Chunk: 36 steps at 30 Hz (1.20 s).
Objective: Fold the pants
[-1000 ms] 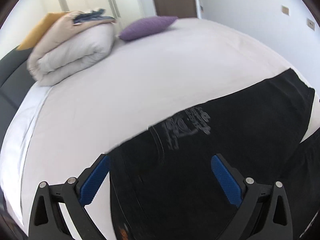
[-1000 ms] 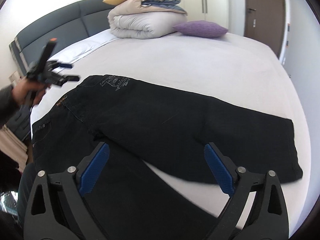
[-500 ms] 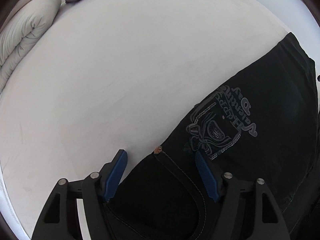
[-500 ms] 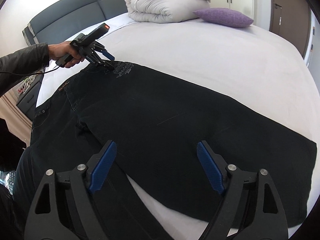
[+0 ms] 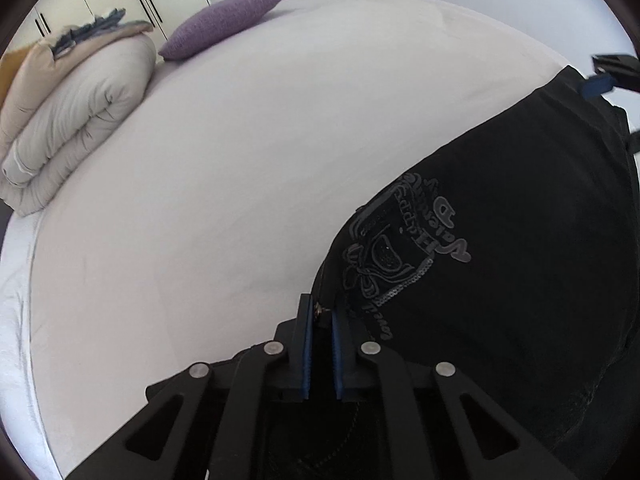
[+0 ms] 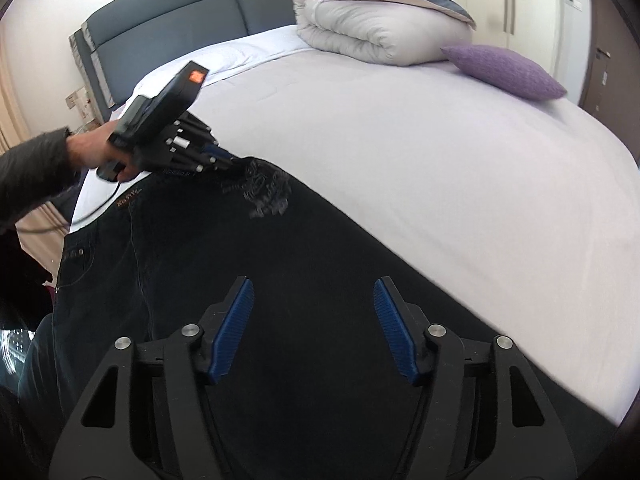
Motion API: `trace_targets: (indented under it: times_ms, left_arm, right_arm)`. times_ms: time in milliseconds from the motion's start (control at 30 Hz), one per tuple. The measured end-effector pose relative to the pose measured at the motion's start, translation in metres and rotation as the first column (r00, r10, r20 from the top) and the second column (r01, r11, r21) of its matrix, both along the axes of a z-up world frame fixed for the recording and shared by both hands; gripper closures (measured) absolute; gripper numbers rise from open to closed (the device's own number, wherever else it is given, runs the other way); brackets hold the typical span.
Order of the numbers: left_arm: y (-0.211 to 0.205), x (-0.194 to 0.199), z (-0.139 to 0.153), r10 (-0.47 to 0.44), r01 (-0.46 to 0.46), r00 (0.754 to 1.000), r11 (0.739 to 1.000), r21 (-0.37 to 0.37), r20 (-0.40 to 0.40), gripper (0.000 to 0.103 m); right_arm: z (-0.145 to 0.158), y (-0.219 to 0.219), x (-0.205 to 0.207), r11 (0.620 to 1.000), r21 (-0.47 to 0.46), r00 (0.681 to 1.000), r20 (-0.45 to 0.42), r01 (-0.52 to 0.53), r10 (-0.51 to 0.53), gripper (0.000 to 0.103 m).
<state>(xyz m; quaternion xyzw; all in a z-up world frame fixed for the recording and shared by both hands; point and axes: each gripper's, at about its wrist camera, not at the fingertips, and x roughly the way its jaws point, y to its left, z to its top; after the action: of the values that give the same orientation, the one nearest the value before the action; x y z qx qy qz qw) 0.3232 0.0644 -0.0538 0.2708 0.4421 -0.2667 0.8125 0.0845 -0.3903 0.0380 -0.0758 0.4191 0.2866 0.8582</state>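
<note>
Black pants (image 5: pixel 520 248) with a grey printed emblem (image 5: pixel 404 248) lie flat on the white bed. My left gripper (image 5: pixel 320 316) is shut on the waistband edge by a metal rivet; it also shows in the right wrist view (image 6: pixel 224 160), pinching the same edge beside the emblem (image 6: pixel 268 192). My right gripper (image 6: pixel 312 312) is open, its blue pads wide apart just above the black leg fabric (image 6: pixel 320 280). Its tip shows at the far right of the left wrist view (image 5: pixel 600 80), near the leg's end.
The white bed (image 6: pixel 440 140) stretches behind the pants. A folded duvet stack (image 6: pixel 380 28) and a purple cushion (image 6: pixel 504 68) lie near the grey headboard (image 6: pixel 180 40). Wardrobe doors and a brown door stand beyond.
My left gripper has come down onto the waistband edge and closed on it. My right gripper has moved lower and closer over the pant leg, still open.
</note>
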Motion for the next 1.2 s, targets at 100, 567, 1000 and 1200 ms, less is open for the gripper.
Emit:
trace_targets:
  times_ms: [100,567,1000,1200]
  left_arm:
    - [-0.010,-0.033,0.002,0.003,-0.001,0.997,0.999,-0.034,0.076,0.095]
    - [-0.002,-0.062,0.005,0.010,0.004,0.990,0.995,-0.099,0.139,0.095]
    - [0.015,-0.183,0.019,-0.049,0.041,0.972,0.999,0.035,0.231,0.095]
    - [0.026,-0.249,-0.010,-0.083,0.056,0.976,0.989,0.140,0.201,0.095]
  right_arm:
    - [0.001,0.024,0.024,0.999,-0.029,0.999,0.008,-0.038,0.038,0.042]
    - [-0.020,0.121,0.061,0.967,-0.196,0.987,-0.042,-0.163,0.158,0.096]
    - [-0.022,0.225,-0.118,0.594,-0.744,0.775,0.168,-0.306,0.609,0.101]
    - [-0.062,0.270,-0.208,0.456,-0.828,0.694,0.118,-0.325,0.710,0.101]
